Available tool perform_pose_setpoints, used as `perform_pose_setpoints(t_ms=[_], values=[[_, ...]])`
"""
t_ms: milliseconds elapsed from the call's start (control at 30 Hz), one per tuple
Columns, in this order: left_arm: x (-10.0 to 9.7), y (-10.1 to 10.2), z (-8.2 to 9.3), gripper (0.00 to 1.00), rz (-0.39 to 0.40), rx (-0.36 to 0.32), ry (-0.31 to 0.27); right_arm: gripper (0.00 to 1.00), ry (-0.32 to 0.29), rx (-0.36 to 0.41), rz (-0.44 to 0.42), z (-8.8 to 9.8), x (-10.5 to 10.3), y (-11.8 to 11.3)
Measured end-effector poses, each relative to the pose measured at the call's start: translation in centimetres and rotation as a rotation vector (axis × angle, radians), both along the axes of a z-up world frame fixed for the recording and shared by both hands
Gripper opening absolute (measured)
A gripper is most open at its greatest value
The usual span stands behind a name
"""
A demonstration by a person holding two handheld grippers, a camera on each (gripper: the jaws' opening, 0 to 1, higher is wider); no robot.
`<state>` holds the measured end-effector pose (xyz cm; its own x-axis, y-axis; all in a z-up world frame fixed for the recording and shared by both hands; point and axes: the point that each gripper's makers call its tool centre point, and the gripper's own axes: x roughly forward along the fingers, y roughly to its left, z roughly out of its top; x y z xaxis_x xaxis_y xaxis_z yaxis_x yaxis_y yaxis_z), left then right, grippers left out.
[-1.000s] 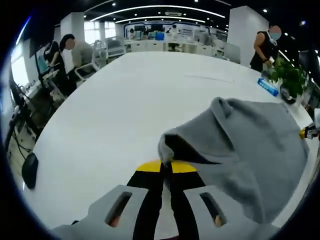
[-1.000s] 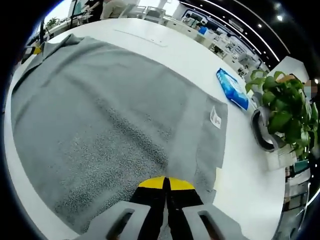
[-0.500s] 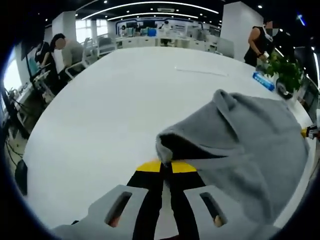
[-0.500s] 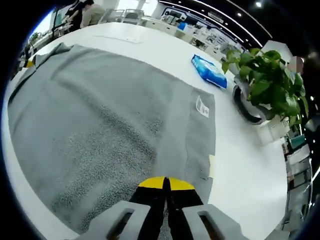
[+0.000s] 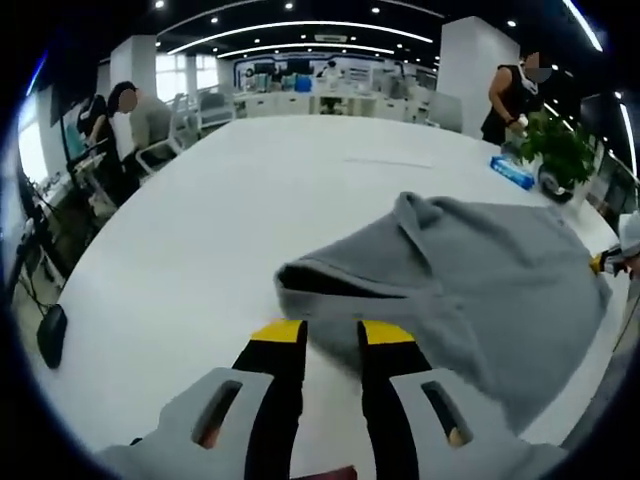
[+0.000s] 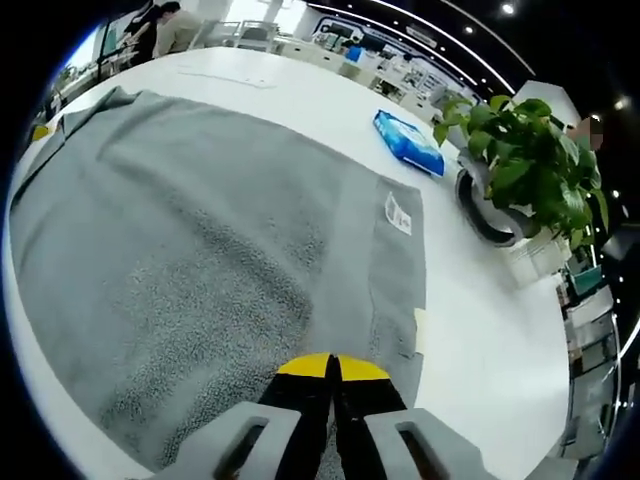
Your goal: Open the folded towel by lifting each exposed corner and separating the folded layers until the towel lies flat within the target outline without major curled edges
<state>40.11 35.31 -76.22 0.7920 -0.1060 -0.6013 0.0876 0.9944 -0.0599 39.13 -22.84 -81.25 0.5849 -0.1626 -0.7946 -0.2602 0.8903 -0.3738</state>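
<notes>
Table point(image 5: 200, 220): white, carrying everything here.
Towel point(image 6: 200, 250): grey, spreading across the table; in the left gripper view its near corner point(image 5: 300, 285) is sitting humped and curled, just beyond the tips.
Plant point(image 6: 520, 160): standing beside the towel's far edge.
Packet point(image 6: 408, 140): blue, lying near the plant.
Right gripper point(image 6: 333, 368): clenching the towel's edge.
Left gripper point(image 5: 330, 335): released, its 2 jaws standing apart, holding nothing.

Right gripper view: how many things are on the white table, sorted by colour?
Grey: 1, the towel
Blue: 1, the packet
Green: 1, the potted plant
Total: 3 things on the white table
</notes>
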Motion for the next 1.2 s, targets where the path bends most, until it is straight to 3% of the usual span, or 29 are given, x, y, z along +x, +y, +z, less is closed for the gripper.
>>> perform_pose_setpoints(t_ms=[267, 500, 700, 833, 933, 1033, 1200], values=[[-1.0, -7.0, -0.7, 0.36, -0.114, -0.025, 0.031, 0.0, 0.013, 0.018, -0.01, 0.1, 0.0, 0.0], [-1.1, -9.8, -2.0, 0.37, -0.19, 0.023, 0.052, 0.0, -0.008, 0.025, -0.005, 0.2, -0.1, 0.0], [-1.1, -9.8, -3.8, 0.31, -0.234, 0.09, 0.091, 0.0, -0.019, 0.028, -0.008, 0.2, 0.0, 0.0], [-1.0, -9.2, -3.9, 0.28, -0.216, 0.08, 0.087, 0.0, -0.025, 0.03, -0.009, 0.3, -0.1, 0.1], [-0.9, -8.5, -3.8, 0.2, -0.214, 0.126, 0.082, 0.0, -0.027, 0.026, -0.009, 0.3, 0.0, 0.1], [-1.1, -7.9, -3.6, 0.11, -0.203, 0.123, 0.085, 0.0, -0.026, 0.026, -0.011, 0.3, -0.1, 0.1], [-1.5, -7.3, -3.0, 0.06, -0.177, 0.08, 0.096, 0.0, -0.03, 0.029, -0.013, 0.3, -0.1, 0.1]])
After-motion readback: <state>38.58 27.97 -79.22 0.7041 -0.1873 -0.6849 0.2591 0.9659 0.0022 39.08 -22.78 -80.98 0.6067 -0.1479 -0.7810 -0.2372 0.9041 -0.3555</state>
